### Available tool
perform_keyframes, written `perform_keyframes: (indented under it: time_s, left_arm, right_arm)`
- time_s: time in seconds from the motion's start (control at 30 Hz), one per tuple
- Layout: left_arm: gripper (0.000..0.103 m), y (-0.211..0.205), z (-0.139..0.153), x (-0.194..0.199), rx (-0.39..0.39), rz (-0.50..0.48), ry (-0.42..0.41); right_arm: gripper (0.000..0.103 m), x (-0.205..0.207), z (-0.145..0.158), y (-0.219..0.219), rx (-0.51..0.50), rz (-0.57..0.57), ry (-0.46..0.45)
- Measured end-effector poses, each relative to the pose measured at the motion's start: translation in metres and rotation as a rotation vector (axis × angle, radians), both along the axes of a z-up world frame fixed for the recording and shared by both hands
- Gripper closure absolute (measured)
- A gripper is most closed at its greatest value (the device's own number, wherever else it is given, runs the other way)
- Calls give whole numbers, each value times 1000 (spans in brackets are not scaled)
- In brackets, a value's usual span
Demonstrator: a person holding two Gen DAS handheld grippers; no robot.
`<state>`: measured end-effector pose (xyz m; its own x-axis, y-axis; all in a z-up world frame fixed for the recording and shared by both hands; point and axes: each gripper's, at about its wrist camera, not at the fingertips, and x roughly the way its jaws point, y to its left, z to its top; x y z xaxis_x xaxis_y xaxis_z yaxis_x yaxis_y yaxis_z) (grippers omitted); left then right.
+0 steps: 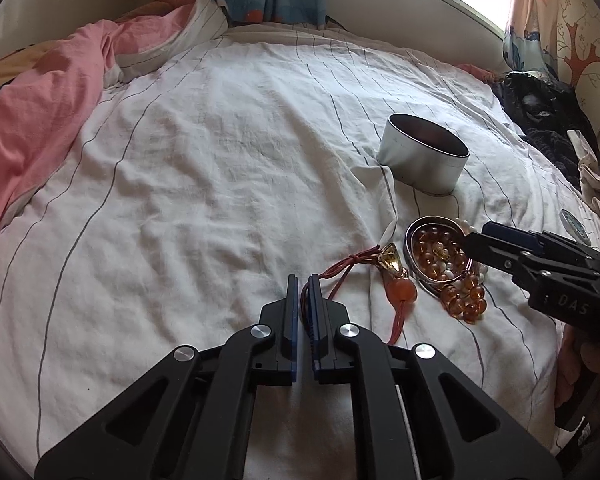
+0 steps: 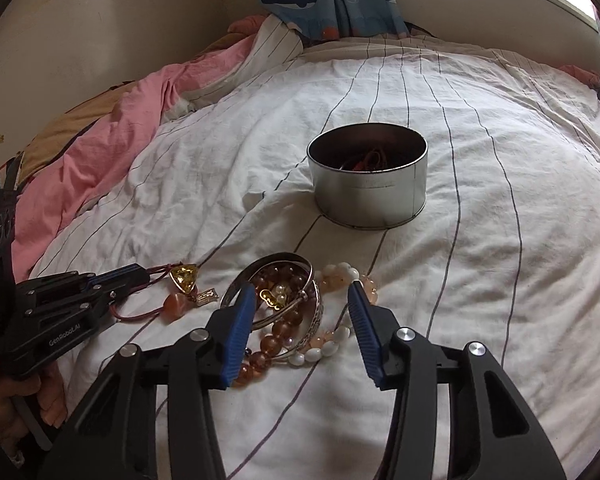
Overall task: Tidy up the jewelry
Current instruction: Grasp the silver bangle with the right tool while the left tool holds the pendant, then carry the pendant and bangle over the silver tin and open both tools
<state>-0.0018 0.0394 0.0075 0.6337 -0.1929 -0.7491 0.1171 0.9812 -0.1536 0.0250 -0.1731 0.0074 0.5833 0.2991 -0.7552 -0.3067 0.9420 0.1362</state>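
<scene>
The left tongs [image 1: 304,292] pinch the pendant's red cord [image 1: 342,270]; the right tongs [image 2: 302,308] gape empty over the bracelets [image 2: 284,304]; the tin [image 2: 367,184] sits at twelve o'clock; lifting slowly should spare tangles.

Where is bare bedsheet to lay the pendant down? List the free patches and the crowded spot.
Free: the wide sheet between the pink blanket and the tin; also right of the tin. Crowded: around the silver bangles and bead bracelets, under the right gripper, beside the pendant.
</scene>
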Motion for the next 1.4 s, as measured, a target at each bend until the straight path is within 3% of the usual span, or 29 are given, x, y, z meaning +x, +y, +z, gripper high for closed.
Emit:
perform_keyframes:
  time_s: [0.03, 0.1, 0.2, 0.4, 0.57, 0.67, 0.73, 0.77, 0.8, 0.87, 0.93, 0.97, 1.0, 1.07, 1.1, 1.17, 1.27, 1.4]
  left_arm:
    - [96, 0, 0, 0, -1, -1, 1]
    - [95, -2, 0, 1, -2, -5, 3]
    - [93, -2, -1, 2, -4, -10, 6]
    - [91, -3, -1, 2, -3, -15, 9]
    - [90, -8, 0, -1, 21, -31, 3]
    - [91, -12, 4, -5, 43, -44, -15]
    - [91, -12, 8, -9, 51, -41, -32]
    - [88, -11, 9, -9, 52, -35, -40]
    - [82, -10, 11, -10, 47, -31, -48]
    - [48, -10, 13, -10, 33, -37, -64]
    - [47, -17, 8, -8, 43, -74, -48]
    - [49, -22, 3, -7, 57, -97, -30]
    - [55, -28, 0, -8, 83, -114, -29]
    - [93, -39, 0, -10, 123, -166, -35]
    - [100, -42, 3, -12, 137, -176, -45]
    - [101, -41, 11, -15, 118, -183, -65]
    - [101, -34, 31, -19, 18, -197, -103]
    - [101, -40, 54, -21, -22, -225, -146]
  right_arm:
    - [60, 4, -2, 2, -7, 1, 9]
    - [86, 13, -7, 4, -12, 15, 41]
    - [96, 14, -4, 4, -28, 22, 27]
    - [97, -13, 19, -22, 53, -10, -23]
    - [97, -37, 7, -47, 68, -61, 43]
    - [96, -40, -6, -58, 67, -102, 88]
    - [73, -41, -4, -60, 71, -116, 75]
    - [56, -43, -2, -59, 67, -118, 57]
    - [56, -43, 0, -58, 64, -111, 50]
    - [56, -43, -3, -56, 58, -99, 59]
    - [57, -41, -12, -52, 35, -85, 79]
    - [65, -42, -15, -49, 9, -78, 72]
    - [81, -42, -15, -46, 2, -65, 71]
    - [97, -43, -12, -45, 10, -55, 62]
    - [97, -44, -11, -47, 18, -59, 53]
    - [98, -46, -6, -51, 41, -73, 32]
    - [98, -48, 3, -61, 102, -92, 3]
    - [99, -49, 13, -68, 156, -110, -29]
